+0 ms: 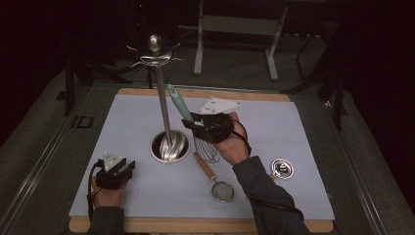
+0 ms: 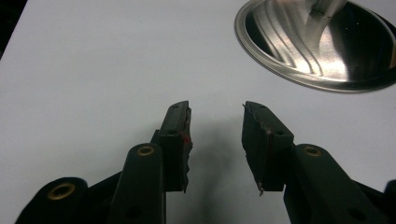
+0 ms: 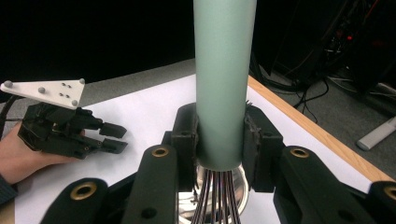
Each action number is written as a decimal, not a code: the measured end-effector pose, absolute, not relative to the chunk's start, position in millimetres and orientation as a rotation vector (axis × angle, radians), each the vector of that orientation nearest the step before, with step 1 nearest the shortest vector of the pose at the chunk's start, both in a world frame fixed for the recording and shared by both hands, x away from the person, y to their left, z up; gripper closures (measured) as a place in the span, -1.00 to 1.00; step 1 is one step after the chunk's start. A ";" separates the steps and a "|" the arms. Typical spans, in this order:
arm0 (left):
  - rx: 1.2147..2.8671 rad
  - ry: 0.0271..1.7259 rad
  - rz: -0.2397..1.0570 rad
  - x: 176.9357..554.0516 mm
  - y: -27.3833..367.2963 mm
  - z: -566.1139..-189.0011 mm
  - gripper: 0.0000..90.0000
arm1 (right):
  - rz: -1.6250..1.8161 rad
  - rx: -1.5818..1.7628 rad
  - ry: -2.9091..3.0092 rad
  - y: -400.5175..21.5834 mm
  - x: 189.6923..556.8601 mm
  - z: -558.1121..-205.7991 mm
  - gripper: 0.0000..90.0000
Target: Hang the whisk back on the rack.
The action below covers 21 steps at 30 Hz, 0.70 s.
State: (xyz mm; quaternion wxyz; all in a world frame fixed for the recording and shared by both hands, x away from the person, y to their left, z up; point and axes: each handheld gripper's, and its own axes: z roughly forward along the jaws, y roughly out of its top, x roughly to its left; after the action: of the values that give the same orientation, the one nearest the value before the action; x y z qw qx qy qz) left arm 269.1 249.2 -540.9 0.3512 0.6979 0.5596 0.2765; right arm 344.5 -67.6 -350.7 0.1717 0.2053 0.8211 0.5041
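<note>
right gripper [image 3: 219, 140] clamped on whisk [image 1: 195, 128] green handle, just right of utensil stand [image 1: 169, 146], left gripper [image 2: 215, 135] jaws apart, empty, left of stand

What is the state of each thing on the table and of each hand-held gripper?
Whisk: lifted, tilted, held by its green handle.
Right hand-held gripper: shut on the whisk handle.
Left hand-held gripper: open, empty, low over the mat.
Utensil stand: upright, nothing on its hooks.
Strainer: lying flat.
Small round object: lying flat; details unclear.

Whisk [image 1: 188, 122], mint-green handle, wire loops down, tilted, lifted
</note>
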 end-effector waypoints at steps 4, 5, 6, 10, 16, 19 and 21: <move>1.807 1.448 0.716 269.1 249.1 -540.9 0.38 | 1.435 0.545 2.335 -65.9 342.9 -347.9 0.53; 1.807 1.448 0.717 269.0 249.1 -540.9 0.38 | 1.436 0.535 2.332 -65.4 342.3 -346.9 0.53; 1.808 1.448 0.717 269.0 249.1 -540.9 0.38 | 1.436 0.532 2.332 -65.3 341.9 -346.3 0.53; 1.808 1.448 0.717 269.0 249.1 -540.9 0.38 | 1.434 0.496 2.325 -64.9 340.9 -342.8 0.53; 1.808 1.448 0.717 269.0 249.1 -540.9 0.38 | 1.424 0.440 2.314 -66.8 341.8 -336.6 0.53; 1.809 1.448 0.715 269.0 249.1 -540.8 0.38 | 1.429 0.419 2.311 -68.0 342.4 -334.9 0.53; 1.809 1.448 0.717 269.1 249.0 -540.9 0.38 | 1.436 0.401 2.304 -69.1 342.7 -332.1 0.53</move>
State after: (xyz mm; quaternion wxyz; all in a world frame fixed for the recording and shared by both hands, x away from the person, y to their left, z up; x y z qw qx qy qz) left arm 269.1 249.0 -540.9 0.3505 0.6984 0.5592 0.2767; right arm 342.7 -69.1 -332.1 0.1972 0.1433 0.8231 0.5128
